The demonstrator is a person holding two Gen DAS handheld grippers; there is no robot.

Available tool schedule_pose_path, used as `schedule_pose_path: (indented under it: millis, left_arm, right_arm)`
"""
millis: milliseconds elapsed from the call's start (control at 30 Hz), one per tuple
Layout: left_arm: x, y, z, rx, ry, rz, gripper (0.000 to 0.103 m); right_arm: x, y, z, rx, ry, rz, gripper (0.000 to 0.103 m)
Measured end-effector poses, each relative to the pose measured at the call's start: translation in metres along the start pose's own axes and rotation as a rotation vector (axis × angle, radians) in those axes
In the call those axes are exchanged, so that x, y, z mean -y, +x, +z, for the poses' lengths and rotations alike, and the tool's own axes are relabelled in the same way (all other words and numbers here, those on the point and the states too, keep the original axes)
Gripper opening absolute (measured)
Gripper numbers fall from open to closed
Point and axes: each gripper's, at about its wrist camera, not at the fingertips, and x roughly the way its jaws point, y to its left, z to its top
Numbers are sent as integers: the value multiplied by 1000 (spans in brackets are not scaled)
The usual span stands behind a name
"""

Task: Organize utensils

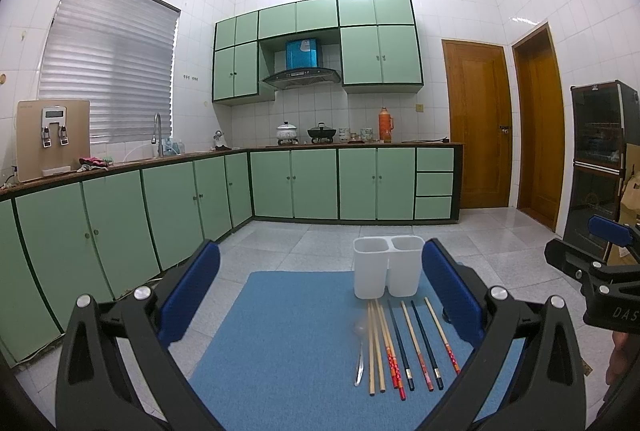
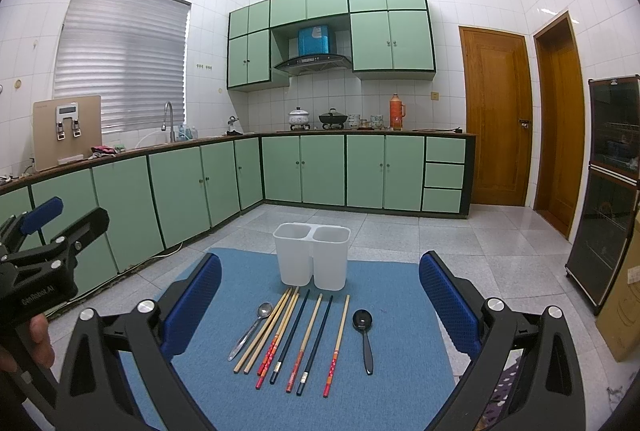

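Note:
A white two-compartment utensil holder (image 2: 312,257) (image 1: 387,267) stands upright at the far end of a blue mat (image 2: 392,363) (image 1: 288,343). In front of it lie several chopsticks (image 2: 308,341) (image 1: 404,345) in a row, a metal spoon (image 2: 251,329) (image 1: 359,359) at their left and a black spoon (image 2: 365,335) at their right. My left gripper (image 1: 320,287) is open and empty, above the mat's near side. My right gripper (image 2: 320,295) is open and empty, behind the utensils.
The mat lies on a grey tiled floor (image 2: 460,231). Green kitchen cabinets (image 2: 320,171) run along the left and back walls. Two wooden doors (image 2: 496,115) and a dark glass cabinet (image 2: 608,191) stand at the right. A cardboard box (image 2: 624,295) sits beside that cabinet.

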Motion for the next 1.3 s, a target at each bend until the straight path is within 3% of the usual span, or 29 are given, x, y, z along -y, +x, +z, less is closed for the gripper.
schedule_pose_path:
  millis: [1300]
  left_arm:
    - [13, 4, 4, 3, 13, 6, 98]
  right_arm:
    - [3, 1, 0, -7, 2, -1, 97]
